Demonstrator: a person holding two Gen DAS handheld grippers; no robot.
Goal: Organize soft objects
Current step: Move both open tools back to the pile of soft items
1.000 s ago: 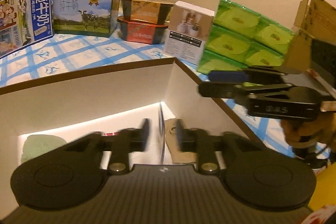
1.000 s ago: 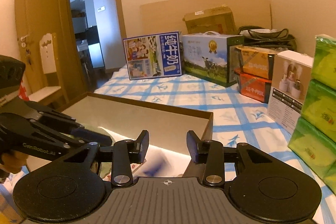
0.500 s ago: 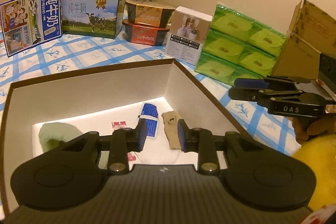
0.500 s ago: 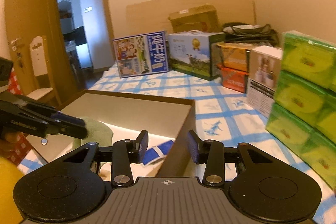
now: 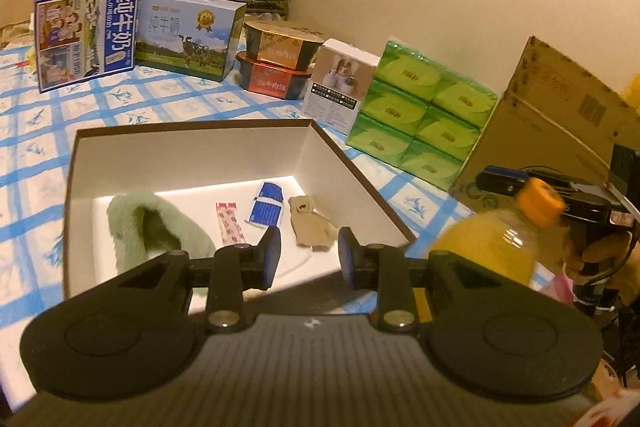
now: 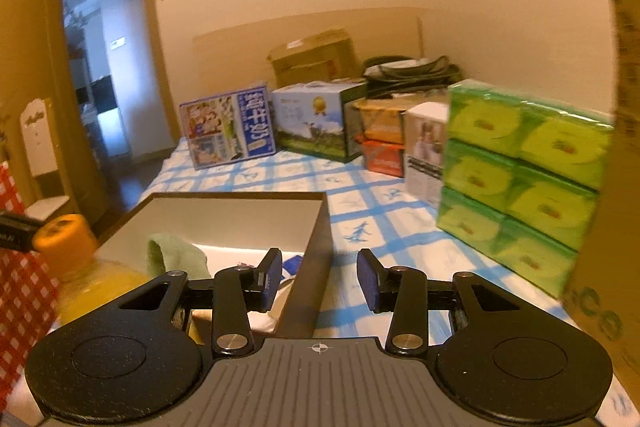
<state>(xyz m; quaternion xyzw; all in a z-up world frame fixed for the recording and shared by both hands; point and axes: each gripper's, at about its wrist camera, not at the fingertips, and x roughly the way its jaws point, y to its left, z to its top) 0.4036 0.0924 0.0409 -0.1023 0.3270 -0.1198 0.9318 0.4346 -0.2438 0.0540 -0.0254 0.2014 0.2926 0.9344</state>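
A fuzzy pale-green soft piece lies crumpled at the left of the open white-lined box on the checked bed sheet, with a small tan plush near its right wall. Both the left gripper and right gripper have their fingers spread, pinching nothing

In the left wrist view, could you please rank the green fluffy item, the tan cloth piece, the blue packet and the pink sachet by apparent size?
1. green fluffy item, clearly largest.
2. tan cloth piece.
3. blue packet, close to the tan piece, so this order is unsure.
4. pink sachet, the narrowest.
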